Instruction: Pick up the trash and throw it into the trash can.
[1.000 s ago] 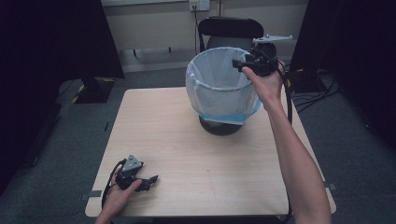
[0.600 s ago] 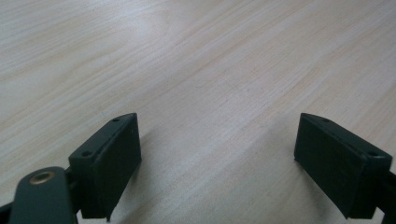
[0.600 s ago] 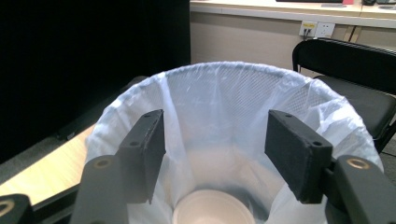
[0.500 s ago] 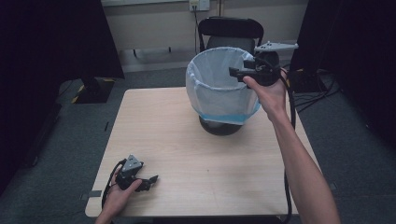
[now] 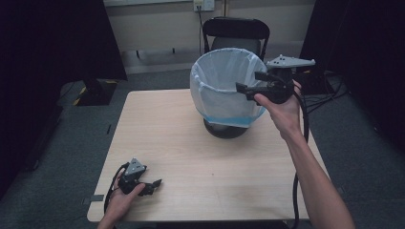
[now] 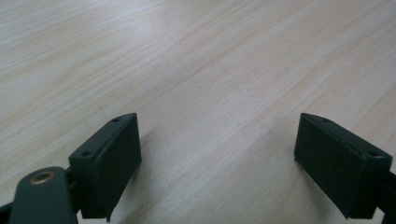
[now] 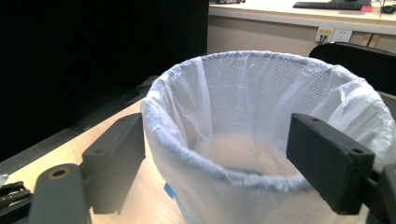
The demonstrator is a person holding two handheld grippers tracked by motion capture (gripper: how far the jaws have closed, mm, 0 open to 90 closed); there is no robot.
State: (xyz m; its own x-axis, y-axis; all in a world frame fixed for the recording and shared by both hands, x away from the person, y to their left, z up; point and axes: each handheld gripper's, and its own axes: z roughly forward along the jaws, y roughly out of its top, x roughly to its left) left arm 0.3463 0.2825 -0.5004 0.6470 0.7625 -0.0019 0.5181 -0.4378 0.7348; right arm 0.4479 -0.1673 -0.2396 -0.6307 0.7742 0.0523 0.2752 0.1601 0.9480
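While the person's left hand (image 5: 125,194) rests at the near-left corner of the table (image 5: 191,157), the left gripper (image 5: 152,184) lies low on the wood w/ its grey plate on top and cable looping beside the wrist; in the left gripper view its jaws stand wide apart, nothing between them but bare pale woodgrain (image 6: 210,70) — tips just above or on the surface, can't tell which.

Right hand (image 5: 282,107) is raised at the far right, holding the right gripper (image 5: 249,82) at the rim of the bin (image 5: 224,90); grey plate on top, black cable trailing down along the forearm to the near edge. Jaws point left toward the bin's mouth, spread wide, gripping nothing; in the right gripper view the left jaw sits outside the near rim and the right jaw is over the opening, w/ the liner's rolled edge (image 7: 210,163) crossing between them — touching or not, can't tell.

Bin stands upright at the far-centre of the table, slightly right; dark round base, mesh wall visible through the translucent white liner (image 5: 215,71), a blue band at the liner's lower hem. Inside looks empty as far as seen.

Black folding chair (image 5: 236,36) behind the table's far edge; wall socket (image 5: 203,5) above it; dark curtains left and right; grey floor (image 5: 86,138) around.
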